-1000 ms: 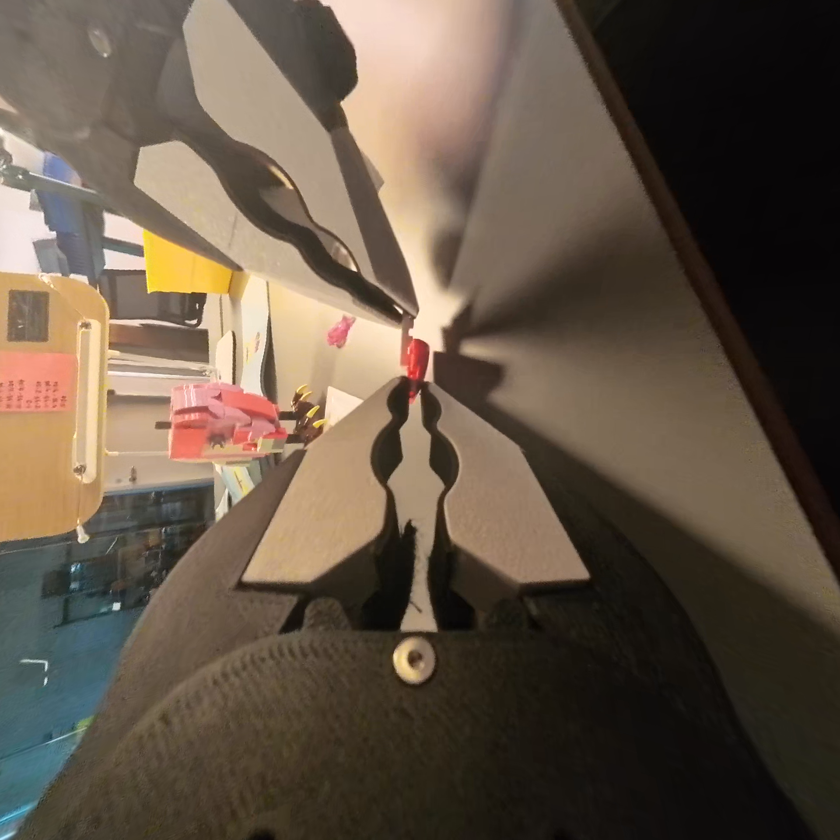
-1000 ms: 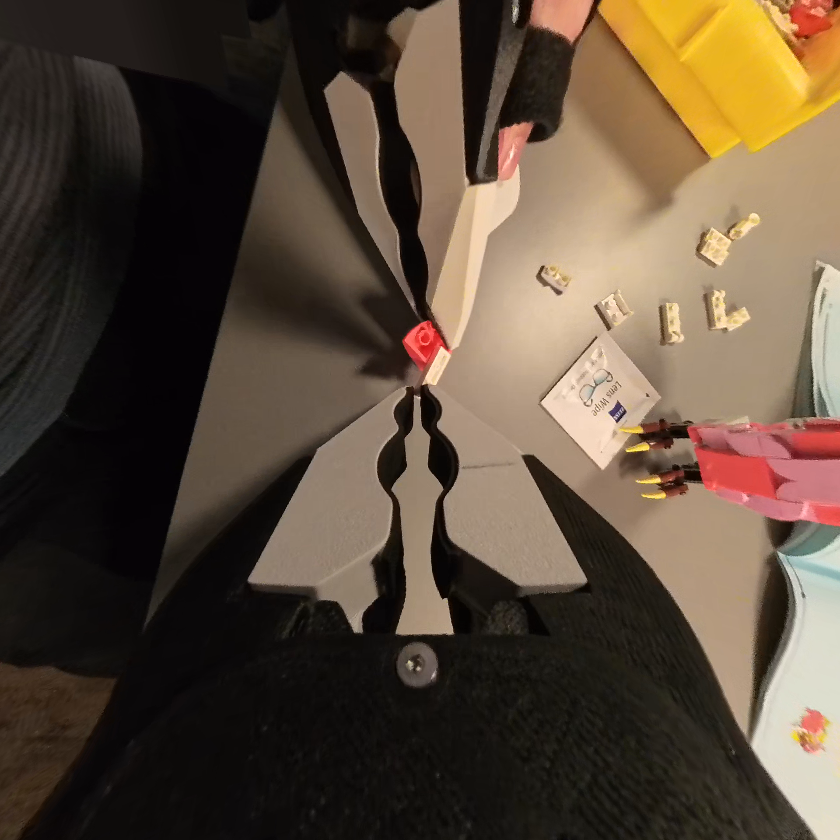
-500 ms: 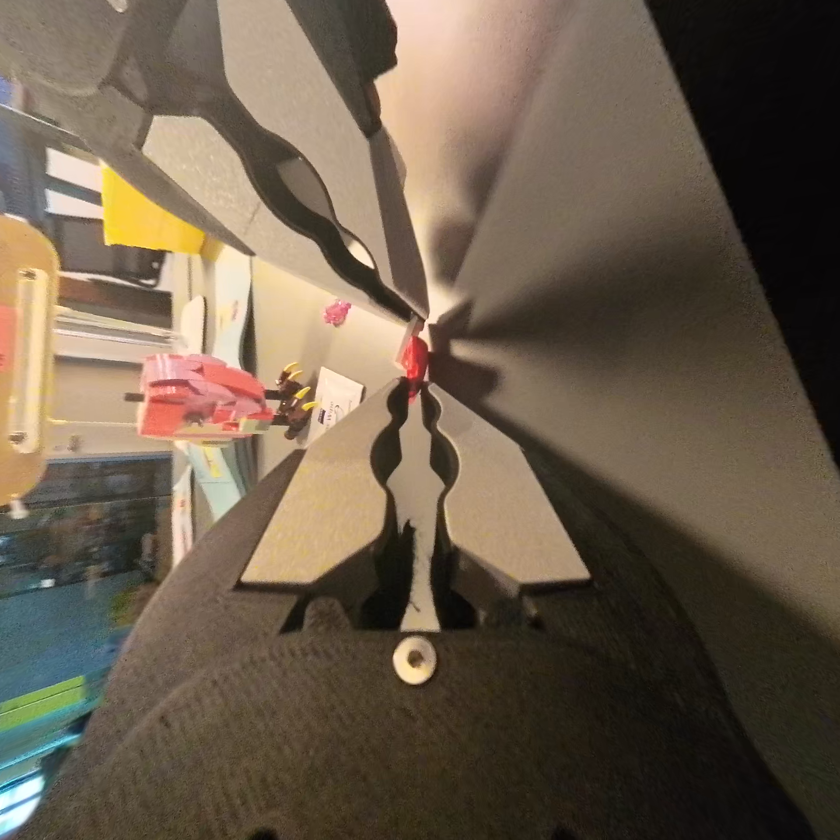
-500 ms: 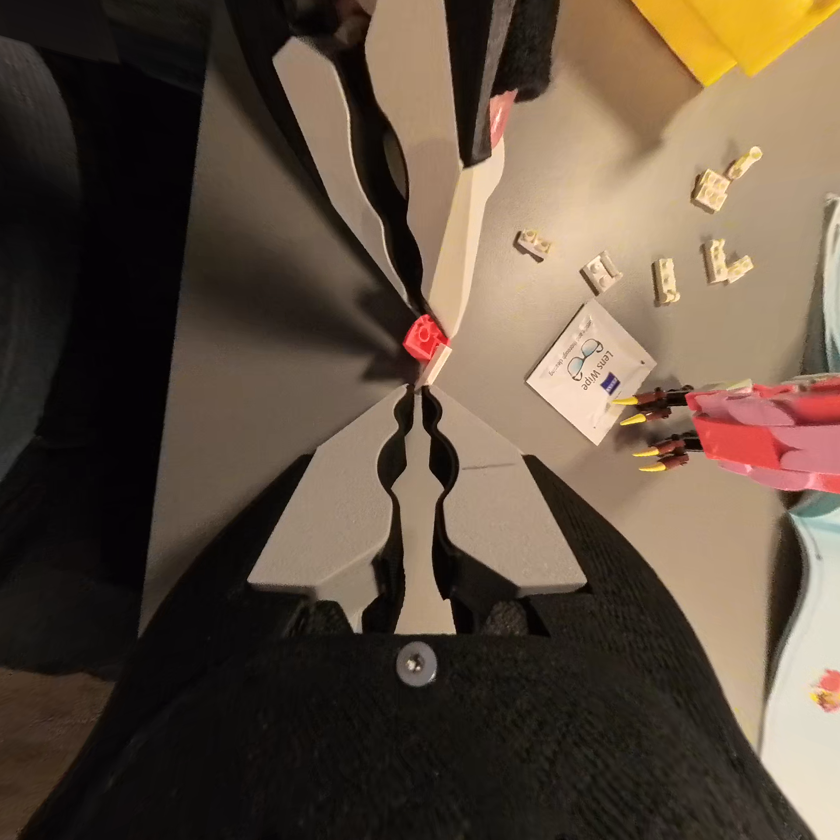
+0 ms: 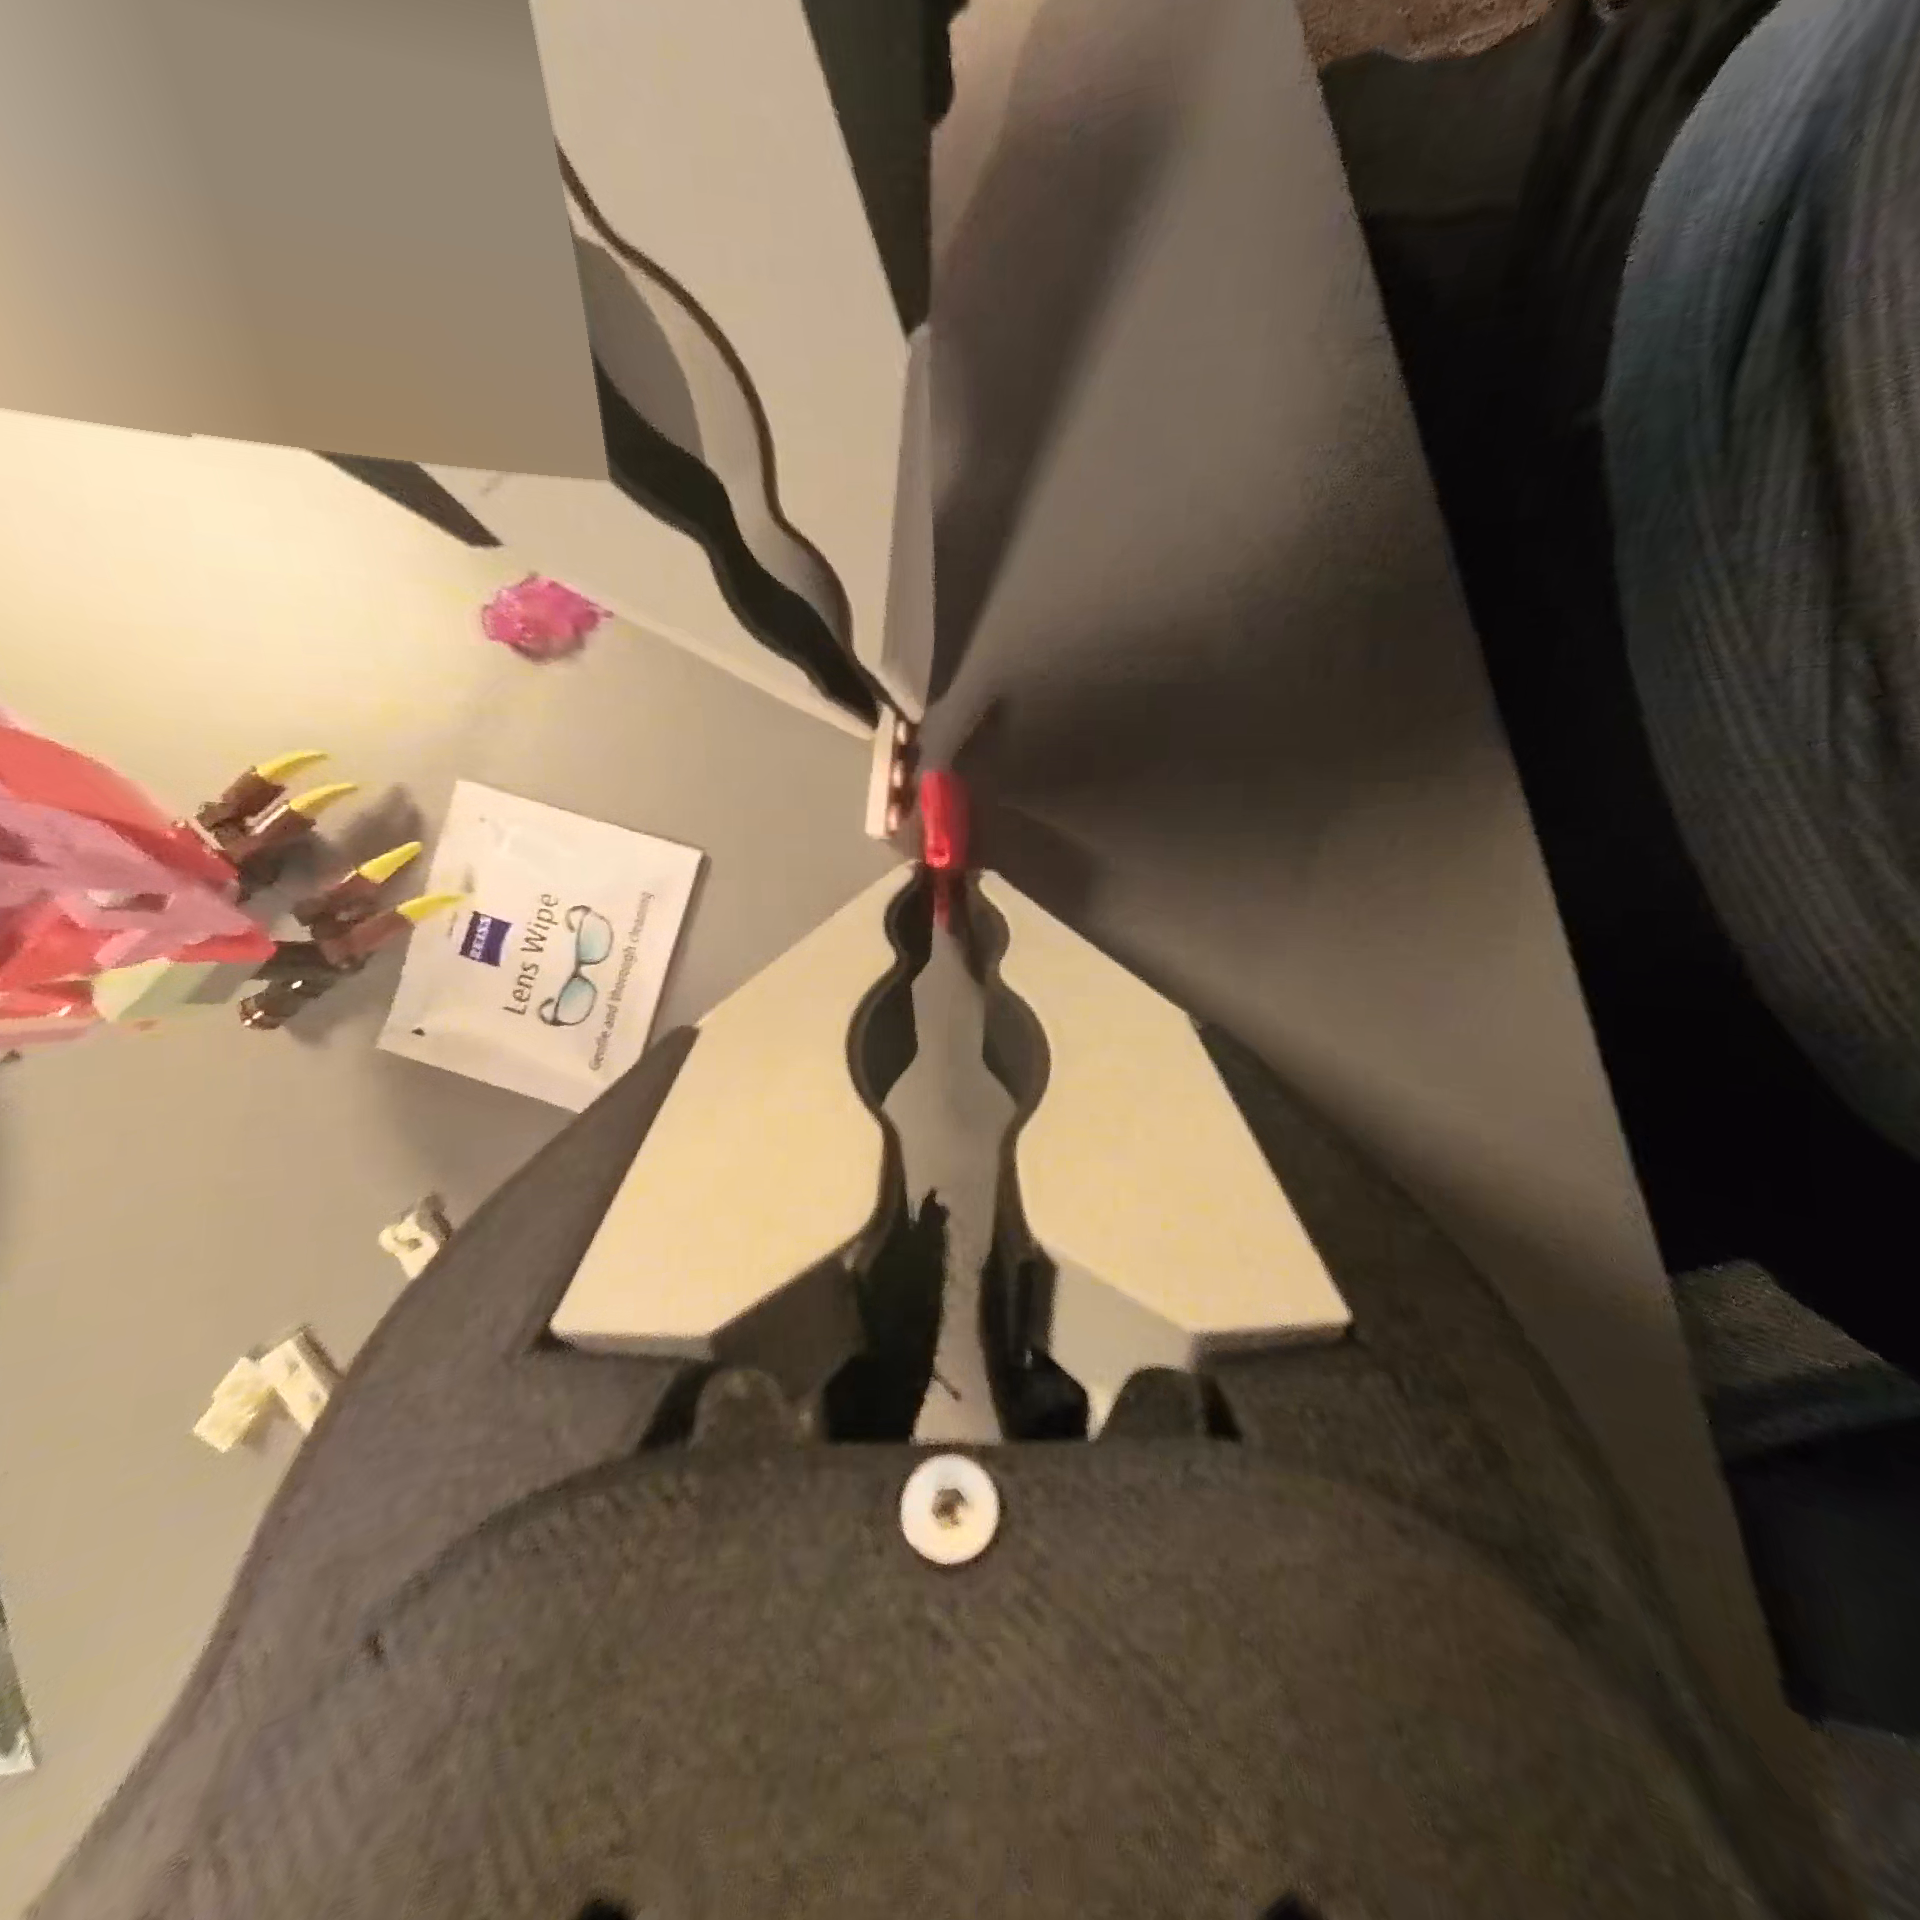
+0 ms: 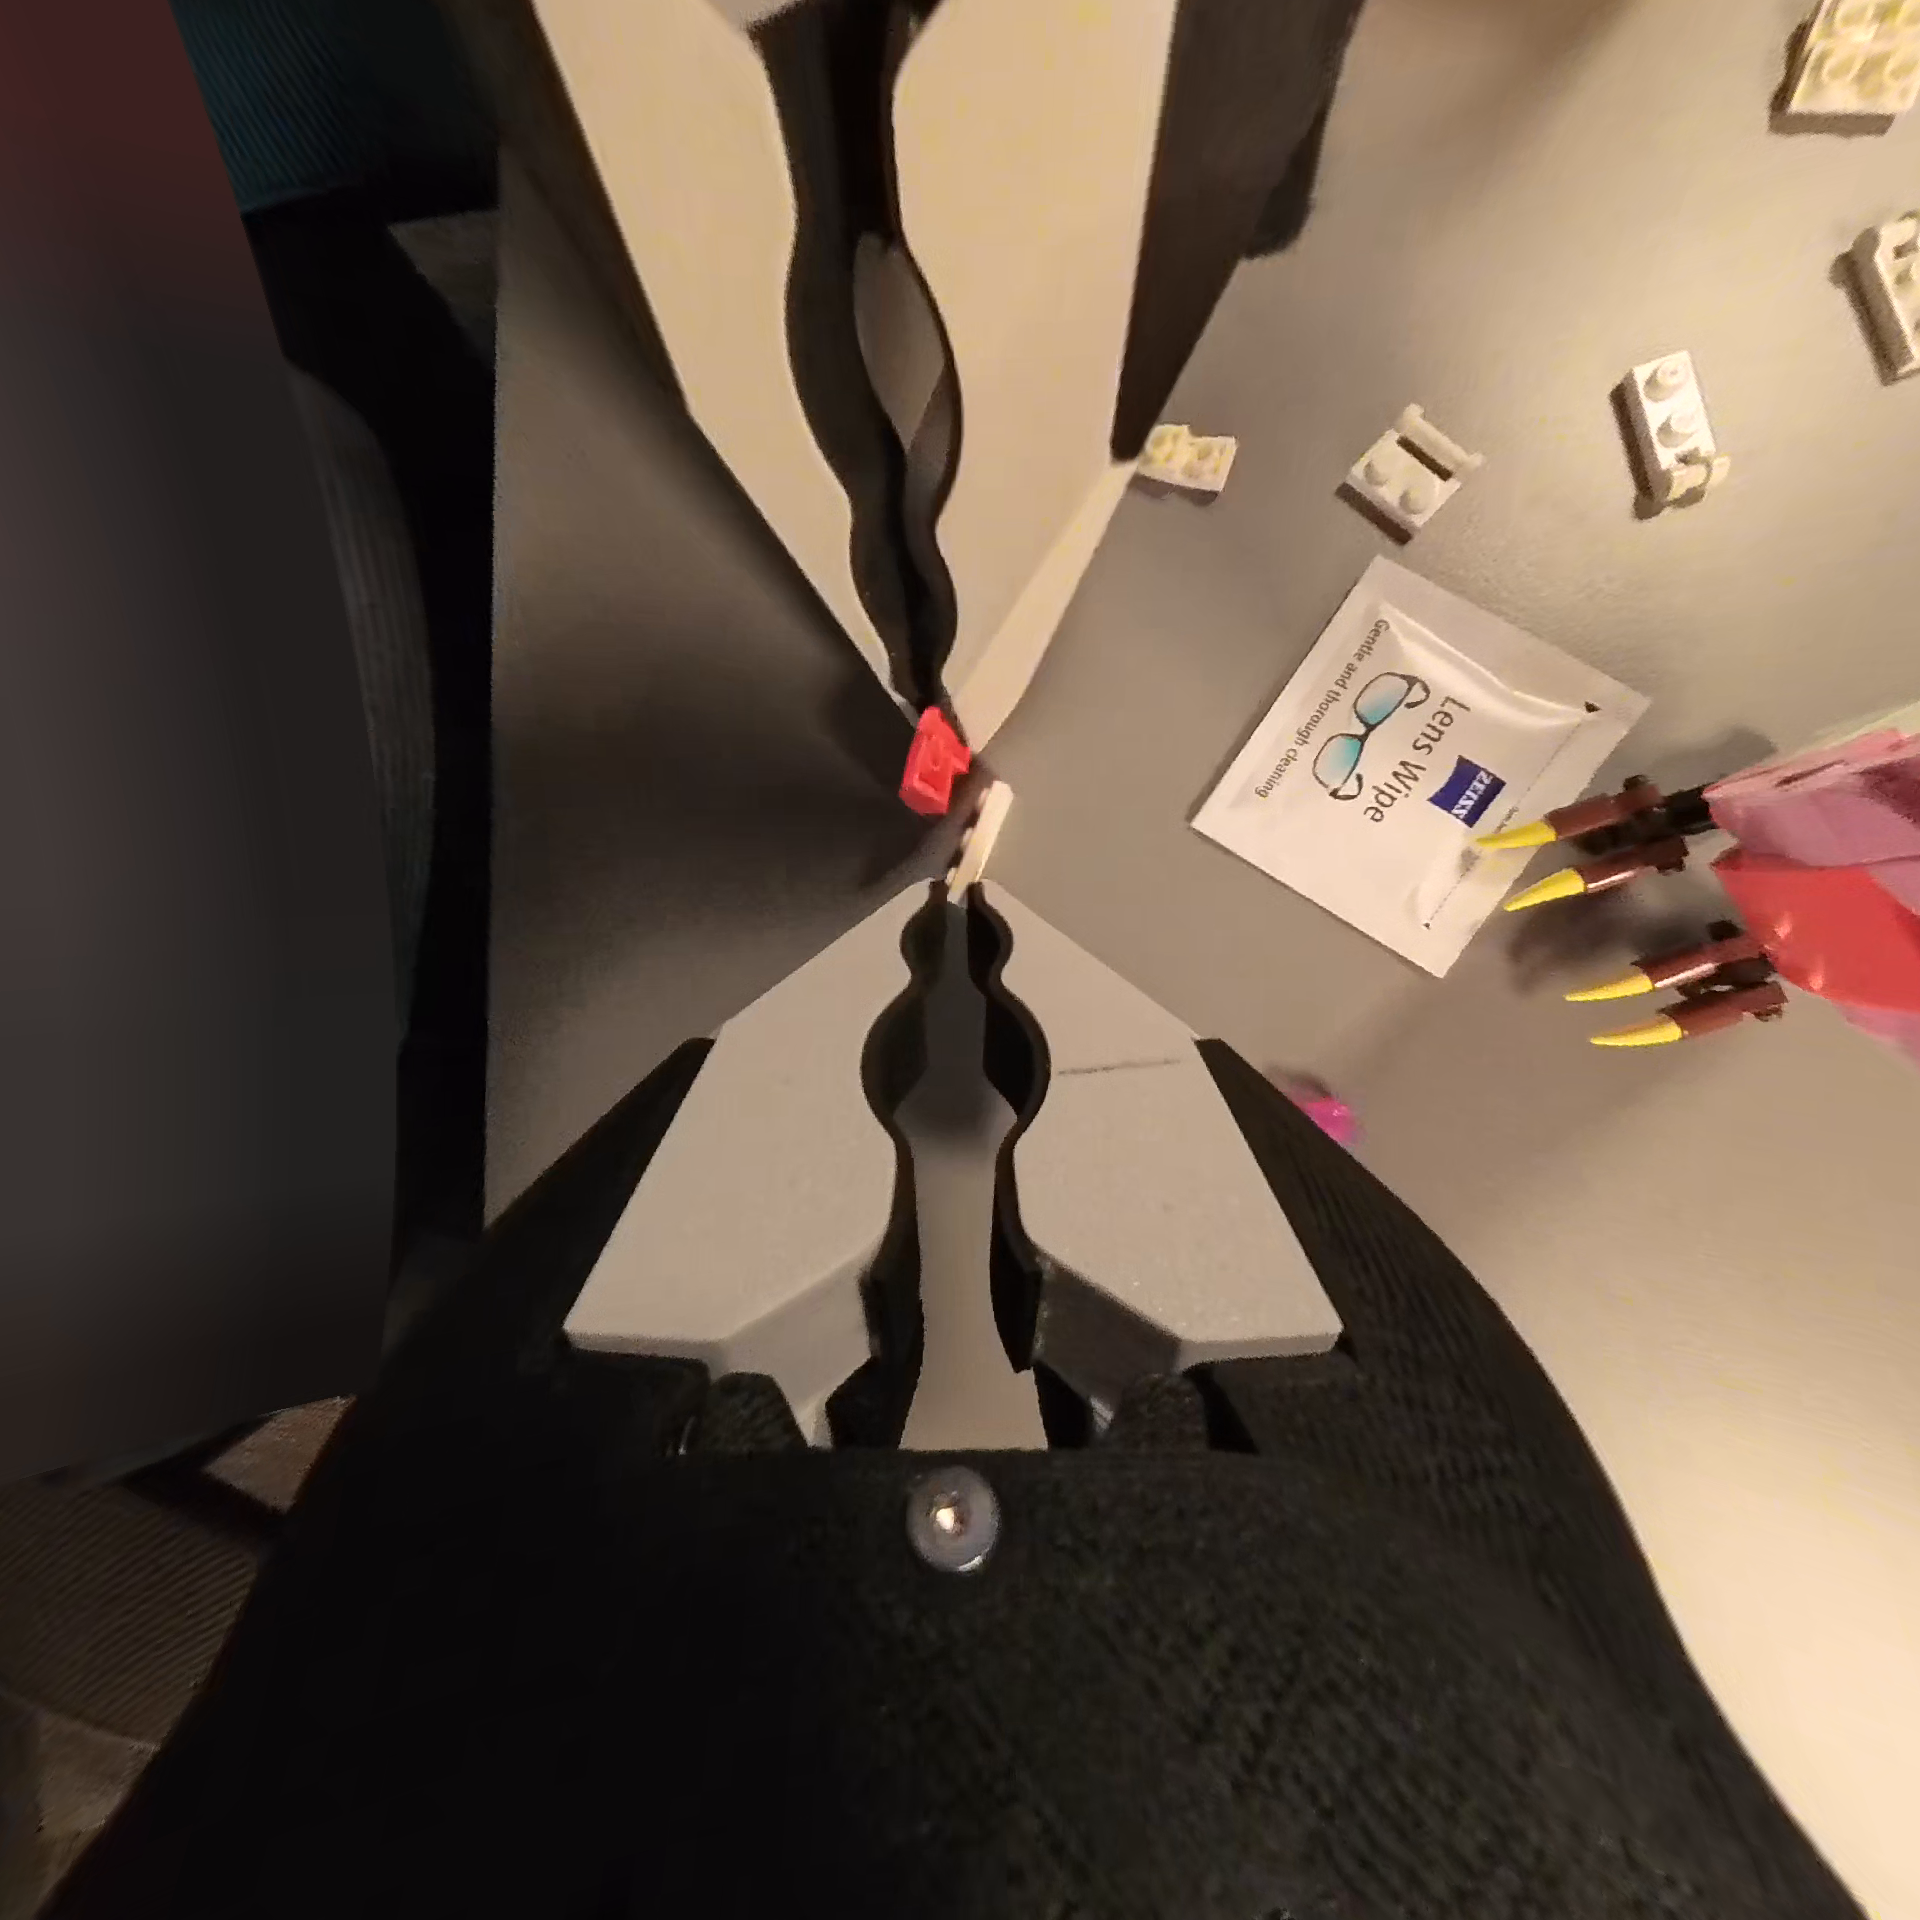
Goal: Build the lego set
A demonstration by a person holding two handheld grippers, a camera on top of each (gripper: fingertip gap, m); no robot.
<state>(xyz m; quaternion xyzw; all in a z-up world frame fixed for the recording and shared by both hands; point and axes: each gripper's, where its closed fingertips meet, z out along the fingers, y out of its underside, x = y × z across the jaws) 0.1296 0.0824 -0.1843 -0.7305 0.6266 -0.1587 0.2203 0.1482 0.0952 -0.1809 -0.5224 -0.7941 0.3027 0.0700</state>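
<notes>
My left gripper (image 5: 940, 888) is shut on a small red brick (image 5: 940, 816), held by its near end just above the grey table (image 5: 1195, 727). My right gripper (image 6: 961, 896) is shut on a thin cream plate (image 6: 985, 836), held edge-on. The two grippers meet tip to tip. The red brick (image 6: 930, 774) sits right against the studded side of the cream plate (image 5: 889, 779); I cannot tell whether they are joined. The right gripper shows at the top of the left wrist view (image 5: 902, 717), and the left gripper at the top of the right wrist view (image 6: 935, 701).
A white wipe packet (image 6: 1413, 764) lies beside a red and pink brick model with yellow claws (image 6: 1829, 894). Several loose cream bricks (image 6: 1403, 483) lie beyond it, and a small pink piece (image 5: 535, 618) nearby. The table edge and a person's leg (image 5: 1766, 520) are close by. Left and right tips are no more than a few centimetres apart. From either gripper's tips it is about 8 cm to the white wipe packet (image 6: 1413, 764). The left camera catches it too, in the left wrist view (image 5: 527, 947).
Both grippers have turned and shifted while staying shut on their pieces. The left wrist view has swung from looking along the table to looking down on it. Red brick and cream plate stay together.
</notes>
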